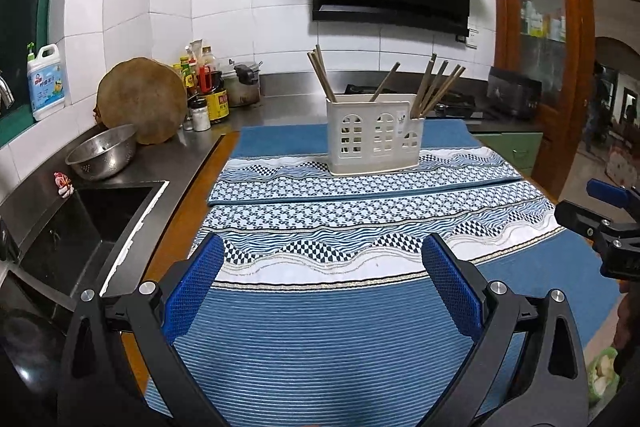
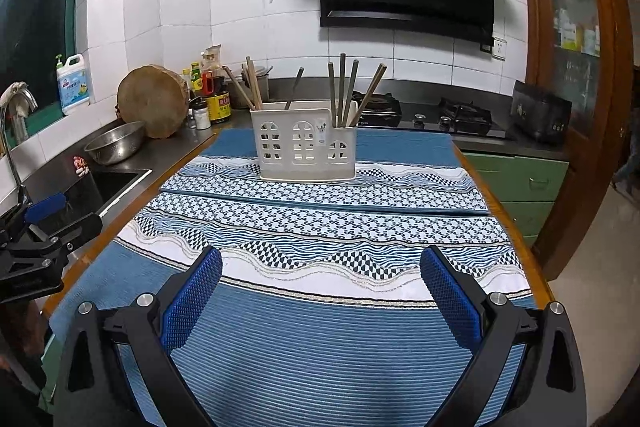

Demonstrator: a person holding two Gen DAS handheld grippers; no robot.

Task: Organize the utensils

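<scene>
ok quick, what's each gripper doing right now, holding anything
left gripper: open, fingers spread wide, nothing between them, above the blue mat.
right gripper: open, fingers spread wide, holding nothing.

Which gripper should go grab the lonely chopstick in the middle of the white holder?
Probably the right gripper, but only just. The holder sits nearly straight ahead of it; from the left gripper it lies off to the right. Both are open, empty and equally far back.
</scene>
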